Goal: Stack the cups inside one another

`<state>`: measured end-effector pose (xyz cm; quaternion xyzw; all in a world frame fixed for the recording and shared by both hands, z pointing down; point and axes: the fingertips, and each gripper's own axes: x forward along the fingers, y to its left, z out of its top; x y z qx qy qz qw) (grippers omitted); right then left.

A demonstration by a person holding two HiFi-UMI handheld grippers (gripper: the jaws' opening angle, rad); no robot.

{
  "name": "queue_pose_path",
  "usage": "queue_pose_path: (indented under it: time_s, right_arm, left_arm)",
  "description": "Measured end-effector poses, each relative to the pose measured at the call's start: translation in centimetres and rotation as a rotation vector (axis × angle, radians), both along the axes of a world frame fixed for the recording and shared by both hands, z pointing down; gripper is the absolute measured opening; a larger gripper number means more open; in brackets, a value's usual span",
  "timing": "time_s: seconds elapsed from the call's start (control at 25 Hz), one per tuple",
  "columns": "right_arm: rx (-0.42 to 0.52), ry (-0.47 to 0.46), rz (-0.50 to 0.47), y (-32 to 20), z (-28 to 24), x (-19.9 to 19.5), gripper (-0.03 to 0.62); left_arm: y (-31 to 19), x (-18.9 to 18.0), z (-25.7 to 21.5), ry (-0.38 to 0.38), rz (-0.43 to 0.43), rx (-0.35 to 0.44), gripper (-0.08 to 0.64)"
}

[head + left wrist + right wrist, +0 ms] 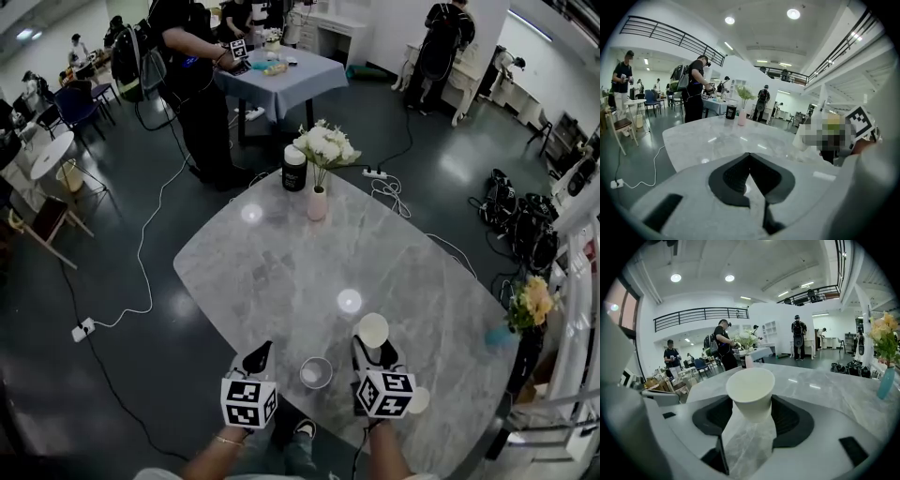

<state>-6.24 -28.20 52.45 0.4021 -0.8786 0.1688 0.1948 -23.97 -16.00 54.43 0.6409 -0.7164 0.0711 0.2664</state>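
Two claws sit at the near edge of a grey, marble-patterned bench [281,272], each topped by a cube of black-and-white square markers. The right claw [373,345] is clamped on a white cup [373,329]. In the right gripper view the dark ribbed pads press on both sides of its tapered wall, below the round rim. The mouth tips up and away, most likely so the cup can be carried over and lowered base first.

The left claw [260,356] has its jaws pressed together with nothing between them, their dark tips meeting in a point above the polished stone. It appears to be idle.

A second cup [316,372] stands upright on the bench between the two claws and near the white cup. Its rim is pale, its inside is in shadow, and it looks ready to receive the other.

Just right of the right claw lies a pale round shape [418,400], possibly another cup, but too hidden to tell. A pink vase [318,202] of white flowers and a dark jar [294,169] stand at the far end, well apart.
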Motion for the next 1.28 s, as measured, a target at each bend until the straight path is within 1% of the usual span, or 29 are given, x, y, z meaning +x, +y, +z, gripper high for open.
queue_pose_path:
  time_s: [0.64,0.88,1.28]
  right_arm:
    - [0.020,-0.075,-0.127,7.0,-3.2,-1.1,0.235]
    - [0.011,-0.076,-0.188,9.3,-3.1,-2.0,0.235]
    - [-0.020,-0.064,-0.274,12.5,-1.7,-3.9,0.235]
  left_arm:
    - [4.2,2.5,-2.7,-0.026,-0.059,0.051,-0.005]
    - [6.1,2.7,-3.1,-0.029,-0.097,0.060,-0.005]
    - [9.1,2.5,-2.0,-0.014,-0.147,0.042,-0.005]
